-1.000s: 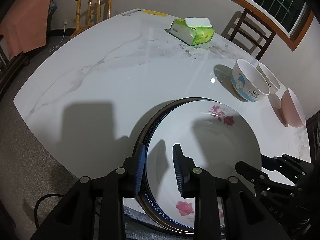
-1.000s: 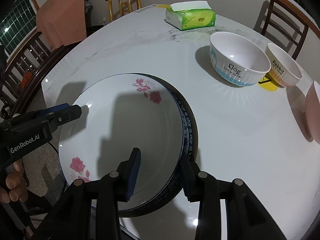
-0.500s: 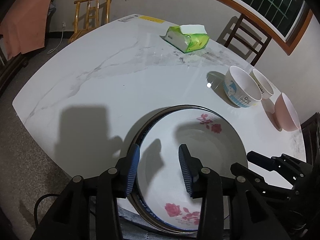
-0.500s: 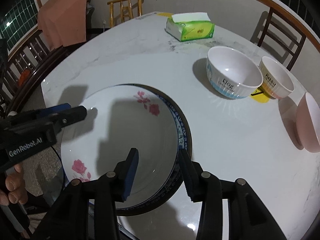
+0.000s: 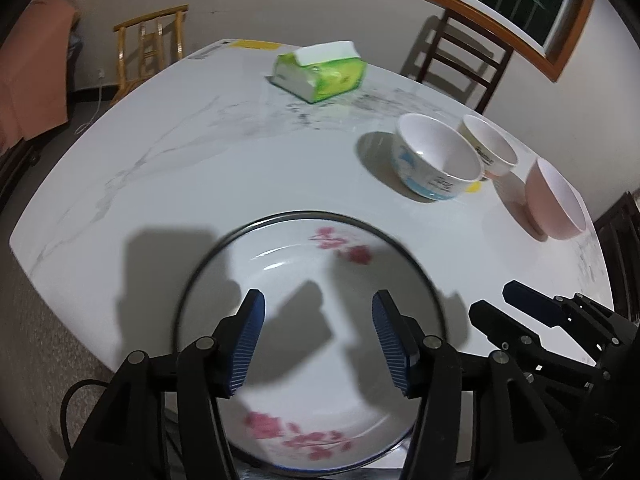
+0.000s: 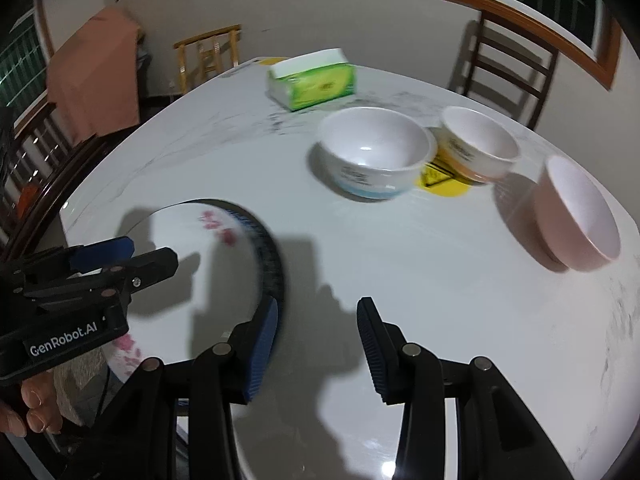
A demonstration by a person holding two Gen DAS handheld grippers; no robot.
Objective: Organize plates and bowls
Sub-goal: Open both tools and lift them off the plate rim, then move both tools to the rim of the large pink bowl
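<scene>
Overhead, a white marble-veined table (image 5: 192,168) filled both views, its smudged surface glossy under the room light; the white plate with pink flowers (image 5: 316,312) lay at the near edge, nested on a dark blue-rimmed plate (image 6: 272,256) whose rim showed around it; the left hand-held gripper (image 5: 318,336) hung above the flowered plate, its jaws having just been opening, now wide and holding nothing; the right hand-held gripper (image 6: 316,340) stood just beside the plates' right rim over bare table, jaws moderately apart and empty; farther back on the right stood a white bowl with blue print (image 6: 374,152), a smaller white and orange bowl (image 6: 478,148) just beside it near a yellow sticker (image 6: 440,180), and a pink bowl (image 6: 576,216) tilted on its side; a green tissue box (image 5: 320,72) sat toward the far edge; around the table stood a dark wooden chair (image 5: 460,60), a pale wooden chair (image 5: 150,40) against the plain wall, an orange cloth (image 6: 96,88) draped at the left, and a wood-framed window (image 5: 500,0).
</scene>
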